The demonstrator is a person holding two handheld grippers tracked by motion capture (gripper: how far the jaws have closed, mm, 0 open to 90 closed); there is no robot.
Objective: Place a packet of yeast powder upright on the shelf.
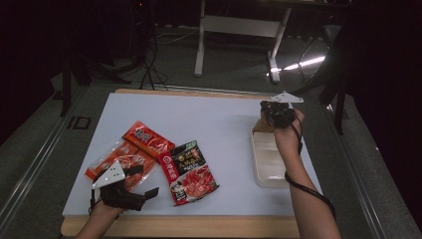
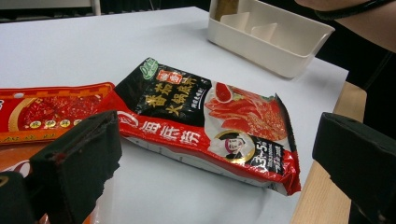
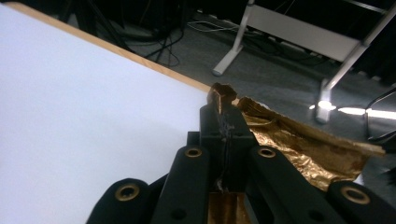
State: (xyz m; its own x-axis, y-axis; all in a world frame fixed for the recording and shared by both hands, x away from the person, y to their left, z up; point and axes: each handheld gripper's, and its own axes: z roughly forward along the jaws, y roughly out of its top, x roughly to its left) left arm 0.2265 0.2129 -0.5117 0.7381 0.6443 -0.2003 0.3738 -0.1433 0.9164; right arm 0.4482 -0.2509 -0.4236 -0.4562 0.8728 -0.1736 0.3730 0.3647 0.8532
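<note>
The red and black soup-base packet (image 2: 210, 126) is glossy printed plastic film, and the gold pouch (image 3: 299, 144) looks like crinkled metallic foil. The cream tray (image 2: 275, 44) is smooth matt plastic; the table top (image 1: 209, 119) is matt white with a wooden edge.

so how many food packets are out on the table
4: the black-and-red packet near the front middle, two orange-red packets overlapping to its left, and a gold packet pinched in the right gripper over the tray.
</note>
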